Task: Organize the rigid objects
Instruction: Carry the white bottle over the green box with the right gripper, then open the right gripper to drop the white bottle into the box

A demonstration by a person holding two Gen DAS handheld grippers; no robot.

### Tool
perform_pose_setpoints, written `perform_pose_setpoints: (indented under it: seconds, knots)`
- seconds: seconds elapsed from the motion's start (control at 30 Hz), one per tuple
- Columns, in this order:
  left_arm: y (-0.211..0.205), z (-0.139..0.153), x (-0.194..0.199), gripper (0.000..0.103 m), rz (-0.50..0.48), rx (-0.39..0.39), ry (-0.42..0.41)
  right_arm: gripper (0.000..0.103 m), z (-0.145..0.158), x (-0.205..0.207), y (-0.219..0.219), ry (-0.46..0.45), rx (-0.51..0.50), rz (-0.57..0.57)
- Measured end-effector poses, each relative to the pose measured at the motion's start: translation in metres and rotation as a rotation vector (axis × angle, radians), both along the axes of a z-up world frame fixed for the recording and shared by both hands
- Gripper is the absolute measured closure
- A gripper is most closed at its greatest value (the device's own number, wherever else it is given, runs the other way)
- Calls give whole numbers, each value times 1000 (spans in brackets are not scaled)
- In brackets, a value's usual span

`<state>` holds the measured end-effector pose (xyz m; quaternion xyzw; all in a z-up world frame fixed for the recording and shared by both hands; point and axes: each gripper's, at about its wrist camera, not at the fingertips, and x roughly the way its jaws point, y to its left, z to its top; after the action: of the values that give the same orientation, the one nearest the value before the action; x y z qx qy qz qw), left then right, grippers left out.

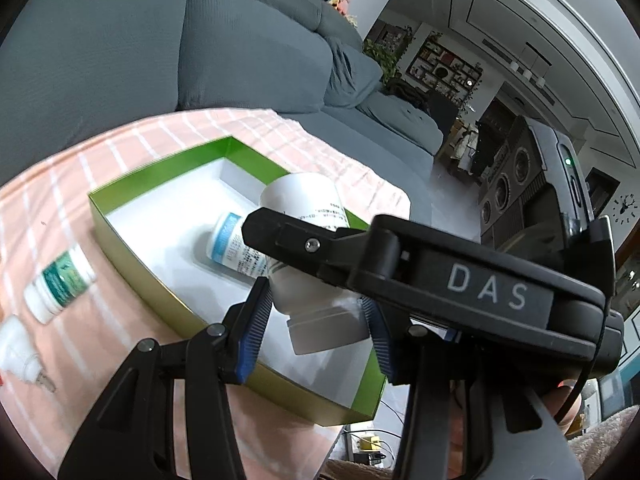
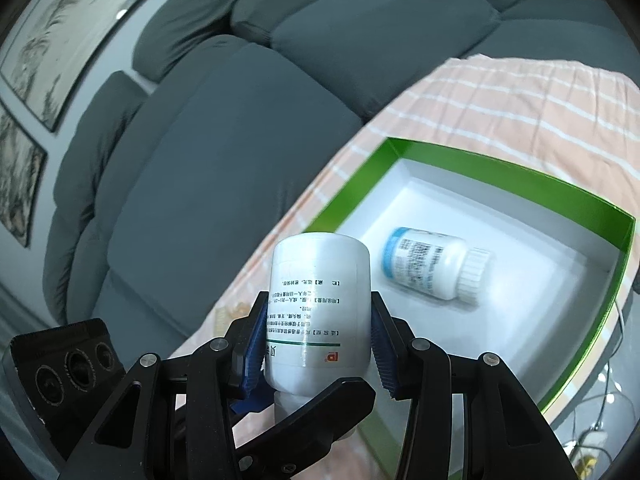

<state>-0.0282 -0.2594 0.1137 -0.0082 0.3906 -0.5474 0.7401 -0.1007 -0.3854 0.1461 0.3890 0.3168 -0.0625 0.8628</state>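
Observation:
A large white bottle (image 2: 320,304) with printed text is held over the near end of a green-walled box (image 1: 132,264) with a white inside. My right gripper (image 2: 318,348) is shut on the bottle's body. My left gripper (image 1: 316,332) is shut on its white cap (image 1: 320,332). One right gripper finger (image 1: 304,240) crosses the left wrist view above the bottle. A left gripper finger (image 2: 312,408) crosses under the bottle in the right wrist view. A smaller blue-labelled bottle (image 2: 432,268) lies on its side inside the box.
The box stands on a pink checked cloth (image 1: 168,136). Left of the box on the cloth lie a green-labelled bottle (image 1: 60,284) and a white nozzle bottle (image 1: 20,348). A grey sofa (image 2: 224,152) runs behind the table. Cables (image 2: 600,404) hang past the table's edge.

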Motion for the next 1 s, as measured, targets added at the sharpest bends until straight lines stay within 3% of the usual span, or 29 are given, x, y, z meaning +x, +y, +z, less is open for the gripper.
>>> perform_pose_setpoints:
  seconds: [0.7, 0.83, 1.0]
  knots:
    - [-2, -18, 1, 59, 3, 66, 114, 53, -27, 0, -15, 110, 37, -42]
    - [-6, -18, -1, 59, 34, 110, 68, 53, -30, 0, -16, 170, -10, -82]
    - [-4, -19, -1, 59, 40, 108, 78, 53, -29, -1, -17, 168, -2, -89]
